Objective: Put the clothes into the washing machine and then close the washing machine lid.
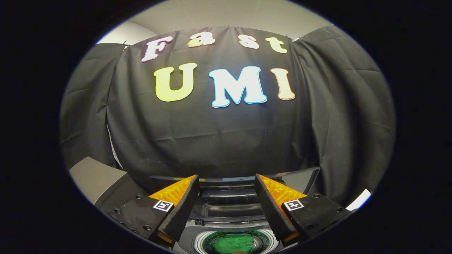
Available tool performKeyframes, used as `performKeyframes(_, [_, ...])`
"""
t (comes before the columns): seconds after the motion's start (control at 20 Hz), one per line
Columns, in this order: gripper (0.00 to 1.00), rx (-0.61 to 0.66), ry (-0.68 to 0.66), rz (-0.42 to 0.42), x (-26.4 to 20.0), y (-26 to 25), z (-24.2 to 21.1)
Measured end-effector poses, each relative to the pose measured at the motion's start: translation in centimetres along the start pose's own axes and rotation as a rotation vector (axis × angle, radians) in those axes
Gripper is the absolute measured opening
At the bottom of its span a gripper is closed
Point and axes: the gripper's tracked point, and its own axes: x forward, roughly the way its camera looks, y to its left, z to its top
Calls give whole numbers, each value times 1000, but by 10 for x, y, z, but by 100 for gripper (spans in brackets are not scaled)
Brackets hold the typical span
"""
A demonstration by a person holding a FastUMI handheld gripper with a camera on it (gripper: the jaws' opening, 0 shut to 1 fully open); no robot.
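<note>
The green, crumpled piece of clothing [235,243] already lies down inside the round, white-rimmed drum of the washing machine [198,243], below and between the two fingers, so what seems left is the raised dark, glossy washing machine lid [296,178], which stands up behind the opening, just beyond the fingertips and in front of the black cloth wall. The hand-held black gripper with orange-backed, ribbed fingers [226,187] is spread wide and holds nothing; its left finger [182,208] and right finger [270,208] are well apart, with the machine's dark top panel showing in the gap. The lid looks like a stiff, smooth, hinged panel, probably fairly light but slippery to the ribbed pads, so it is likely better hooked or pushed at its free upper edge than pinched, and then let down gently so that it does not slam. The cloth itself looks soft and limp, with folds across its surface; should it need tucking in, a pinch on a raised fold would probably do. Whether any of the cloth hangs over the rim cannot be told.
</note>
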Motion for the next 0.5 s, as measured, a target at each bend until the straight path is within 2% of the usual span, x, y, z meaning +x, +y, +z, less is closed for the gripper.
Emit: performKeyframes(0.5, [98, -24, 14, -35, 66, -5, -7])
